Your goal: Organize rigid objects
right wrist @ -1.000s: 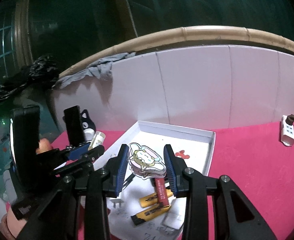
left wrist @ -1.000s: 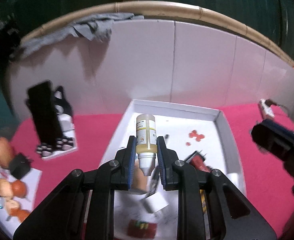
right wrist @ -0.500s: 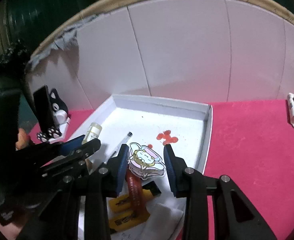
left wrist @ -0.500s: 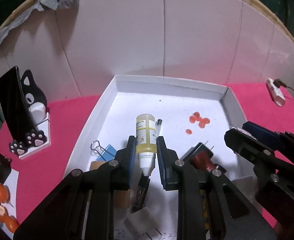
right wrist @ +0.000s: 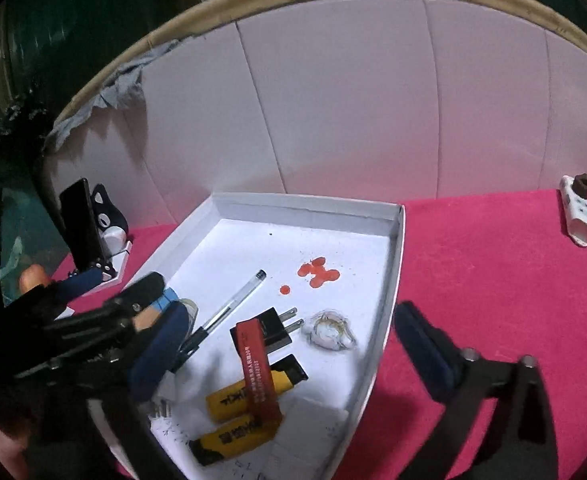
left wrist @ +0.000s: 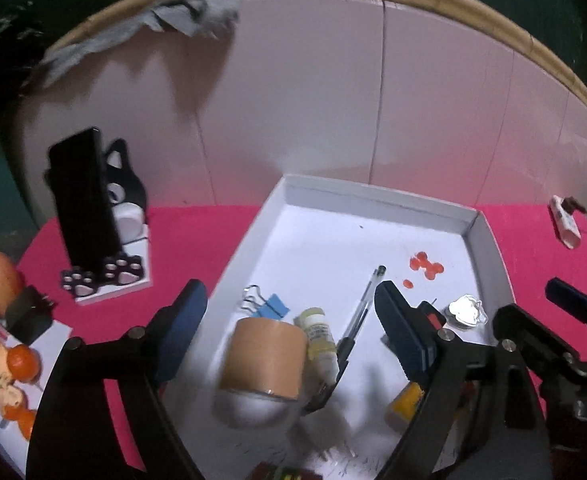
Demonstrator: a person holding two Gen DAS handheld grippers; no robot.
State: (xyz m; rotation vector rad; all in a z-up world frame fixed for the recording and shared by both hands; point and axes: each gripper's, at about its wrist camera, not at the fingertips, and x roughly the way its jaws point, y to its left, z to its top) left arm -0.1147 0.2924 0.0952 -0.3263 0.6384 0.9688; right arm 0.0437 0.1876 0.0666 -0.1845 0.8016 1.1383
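Left wrist: bottle (left wrist: 320,334) between parted tongs (left wrist: 289,334)

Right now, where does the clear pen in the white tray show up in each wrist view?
Left wrist view: the pen lies slantwise in the white tray, just inside the left claw's right-hand finger, right of the small yellow bottle.
Right wrist view: the pen lies left of centre in the tray, beside the black plug.
Shared landmark: the red blotches on the tray floor, just past the pen's tip.
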